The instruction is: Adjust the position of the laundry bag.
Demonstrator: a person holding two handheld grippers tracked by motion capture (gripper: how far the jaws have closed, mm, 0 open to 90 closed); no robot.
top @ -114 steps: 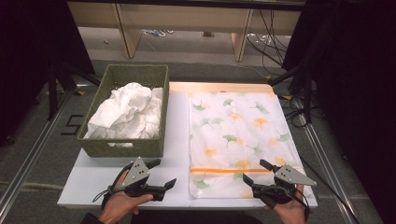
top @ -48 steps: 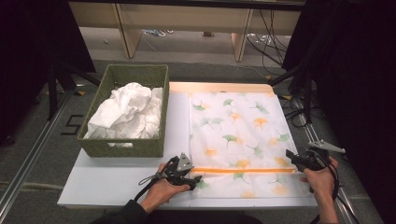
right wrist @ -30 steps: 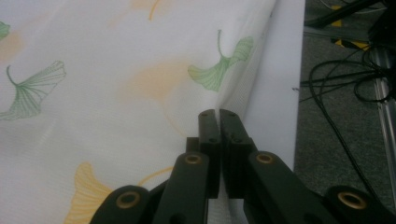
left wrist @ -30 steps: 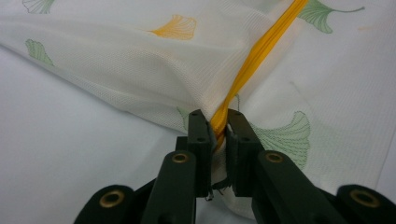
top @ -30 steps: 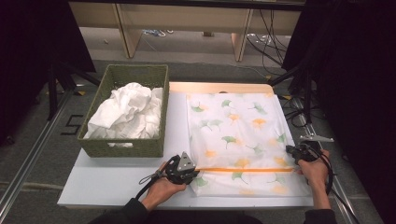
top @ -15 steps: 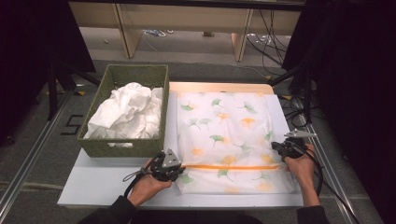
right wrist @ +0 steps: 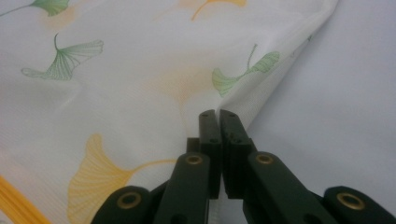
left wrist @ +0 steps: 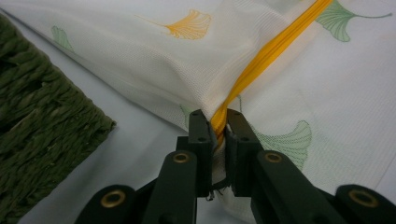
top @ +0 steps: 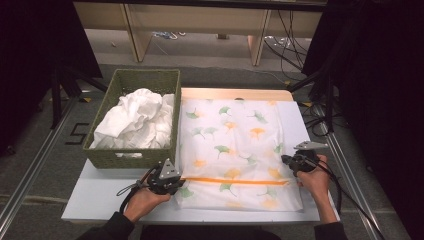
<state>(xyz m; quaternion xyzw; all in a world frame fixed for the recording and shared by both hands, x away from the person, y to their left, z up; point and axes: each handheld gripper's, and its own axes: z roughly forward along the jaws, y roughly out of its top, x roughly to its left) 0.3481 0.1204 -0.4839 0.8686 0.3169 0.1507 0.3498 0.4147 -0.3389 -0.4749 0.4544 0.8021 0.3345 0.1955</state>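
A white mesh laundry bag (top: 235, 150), printed with green and yellow ginkgo leaves, is lying flat on the white desk (top: 95, 192), its left edge just beside the green woven basket (top: 132, 157). The left gripper (top: 176, 181) is resting at the bag's near-left edge, where the orange zipper (top: 235, 181) ends; in the left gripper view its jaws are clamping together on the bunched fabric and the zipper's end (left wrist: 252, 74), with the cloth rising in a small ridge from the pinch. The right gripper (top: 286, 161) is sitting at the bag's right edge, a little farther from the person than the zipper line; in the right gripper view its jaws are pressing tight together on the bag's hem (right wrist: 261, 91) (the fabric is pulling up into a slight fold there). Each gripper is being held by one of the person's hands, the left hand (top: 142, 202) and the right hand (top: 314, 175), with dark sleeves entering from the near side. The basket is holding a heap of crumpled white cloth (top: 135, 120), which is standing above the rim. A wooden board (top: 235, 94) is showing past the bag's far edge.
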